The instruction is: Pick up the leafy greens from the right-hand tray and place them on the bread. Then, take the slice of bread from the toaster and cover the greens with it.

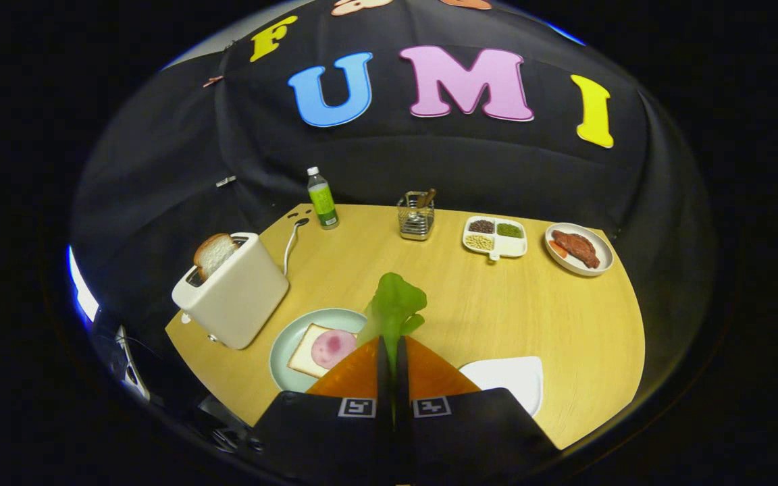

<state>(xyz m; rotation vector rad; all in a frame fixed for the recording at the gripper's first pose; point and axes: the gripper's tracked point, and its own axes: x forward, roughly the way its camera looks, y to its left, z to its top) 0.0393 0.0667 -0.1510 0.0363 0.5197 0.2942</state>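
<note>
**Operator A:** Gripper view. Report the tool state.

**Operator B:** The gripper [389, 347] has its fingers drawn close together, both pressing the stem end of the leafy greens [394, 307]. The leaf stands up just ahead of the fingertips, lifted clear of the wooden table [497, 310].

**Operator A:** Location of the target bread?

**Operator B:** The bread slice [309, 358], topped with a round pink ham slice [333, 347], lies on a pale green plate [294, 337], just left of the fingers. The white tray [510, 381] lies just right of them.

**Operator A:** Second slice?

**Operator B:** The toast slice [213, 254] stands upright in a slot of the white toaster [237, 293], left of the plate. Beyond the fingers, along the far table edge: a green-labelled bottle [322, 199], a wire basket [417, 217], a divided dish [494, 237] of beans, and a plate of meat [579, 249].
</note>
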